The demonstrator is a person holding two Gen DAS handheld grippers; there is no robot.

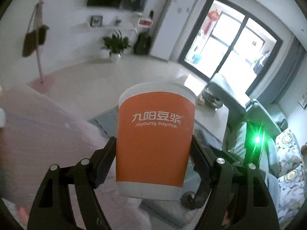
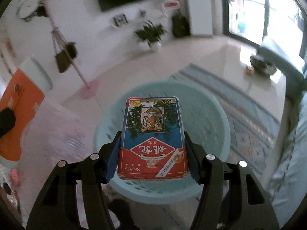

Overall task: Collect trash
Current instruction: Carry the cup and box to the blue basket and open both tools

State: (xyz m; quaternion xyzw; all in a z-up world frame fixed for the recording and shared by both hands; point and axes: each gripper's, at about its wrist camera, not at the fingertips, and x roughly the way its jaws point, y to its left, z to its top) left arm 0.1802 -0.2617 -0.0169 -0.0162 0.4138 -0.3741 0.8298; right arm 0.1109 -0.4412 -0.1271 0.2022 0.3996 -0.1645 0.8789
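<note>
The orange paper cup (image 1: 155, 140) marked "Joyoung Soymilk" is upright in the left claw (image 1: 153, 157), whose two black fingers press on its sides near the lower half, so the claw is closed on the cup and stands quite wide. The card box (image 2: 151, 136) with a tiger picture lies flat in the right claw (image 2: 151, 153), pinched at both long edges by the blue pads (image 2: 112, 160). Directly under this box, in the right wrist view, is the light blue basket (image 2: 211, 115) standing on the floor; the cup also shows at the left edge of that view, beside the basket and not over it.

I judge that the step in hand is dropping both pieces into the basket. To do it well, the box should be let go while it is over the middle of the opening, not the rim. The cup must first come over the basket, and the claw should open fully so that the cup does not stick to a finger. A pale pink cloth (image 1: 48, 126) is just beside the basket.
</note>
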